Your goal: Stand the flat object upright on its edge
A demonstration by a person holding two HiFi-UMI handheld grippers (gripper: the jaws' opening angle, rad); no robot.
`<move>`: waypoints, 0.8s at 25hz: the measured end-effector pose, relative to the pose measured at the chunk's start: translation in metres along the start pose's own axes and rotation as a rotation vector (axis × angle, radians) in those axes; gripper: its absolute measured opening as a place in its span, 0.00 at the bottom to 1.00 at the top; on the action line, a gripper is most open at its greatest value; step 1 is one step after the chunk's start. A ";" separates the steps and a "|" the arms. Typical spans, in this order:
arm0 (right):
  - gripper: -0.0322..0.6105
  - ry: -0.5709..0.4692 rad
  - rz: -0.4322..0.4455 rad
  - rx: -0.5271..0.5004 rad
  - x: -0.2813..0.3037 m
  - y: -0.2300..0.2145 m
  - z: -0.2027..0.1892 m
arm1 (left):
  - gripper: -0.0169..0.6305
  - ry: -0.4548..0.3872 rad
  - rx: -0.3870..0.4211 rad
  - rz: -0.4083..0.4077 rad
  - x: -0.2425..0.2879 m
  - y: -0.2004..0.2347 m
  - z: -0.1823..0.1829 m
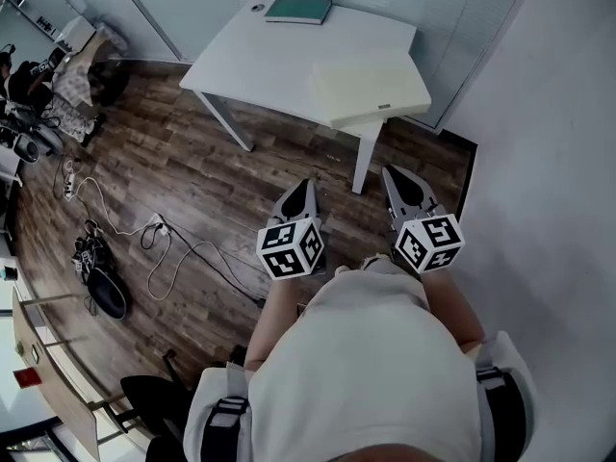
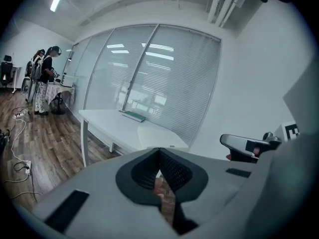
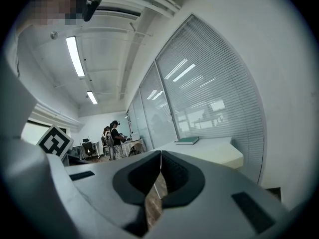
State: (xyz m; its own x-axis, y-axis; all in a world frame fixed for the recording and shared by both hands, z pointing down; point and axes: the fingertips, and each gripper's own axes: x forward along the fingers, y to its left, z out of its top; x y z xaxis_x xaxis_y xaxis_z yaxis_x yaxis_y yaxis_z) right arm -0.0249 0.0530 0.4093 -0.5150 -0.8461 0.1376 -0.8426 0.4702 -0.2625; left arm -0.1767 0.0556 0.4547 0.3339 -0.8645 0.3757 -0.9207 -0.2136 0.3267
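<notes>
A white table (image 1: 279, 65) stands ahead of me. A thin green book (image 1: 298, 10) lies flat near its far edge, and a thick cream slab (image 1: 371, 89) lies flat on its near right corner. Both grippers hang over the wooden floor, short of the table and close to my body. My left gripper (image 1: 306, 187) is shut with nothing in it, its jaws meeting tip to tip (image 2: 159, 151). My right gripper (image 1: 393, 173) is also shut and empty (image 3: 160, 156). The green book (image 3: 188, 141) and the slab (image 3: 219, 156) show beyond the right jaws.
A small round object (image 1: 257, 8) sits beside the book. A power strip (image 1: 156, 226) with cables and a dark bag (image 1: 101, 282) lie on the floor at left. A glass wall with blinds (image 2: 164, 78) runs behind the table; a white wall (image 1: 549, 162) closes the right. People (image 2: 45, 81) stand far left.
</notes>
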 end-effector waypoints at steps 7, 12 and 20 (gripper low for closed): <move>0.08 0.006 0.007 0.011 0.011 -0.003 -0.004 | 0.05 -0.004 -0.008 0.014 0.010 0.007 0.001; 0.08 0.008 0.007 0.012 0.022 -0.015 -0.004 | 0.05 -0.003 -0.019 0.026 0.023 0.011 0.003; 0.08 -0.001 0.002 0.001 0.060 -0.047 0.015 | 0.05 -0.004 -0.018 0.027 0.063 0.012 0.024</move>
State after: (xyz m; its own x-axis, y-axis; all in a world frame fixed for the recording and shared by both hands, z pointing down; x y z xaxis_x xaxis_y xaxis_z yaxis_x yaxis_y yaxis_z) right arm -0.0141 -0.0234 0.4157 -0.5166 -0.8454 0.1360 -0.8415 0.4718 -0.2634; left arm -0.1712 -0.0124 0.4614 0.3080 -0.8718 0.3809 -0.9255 -0.1819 0.3321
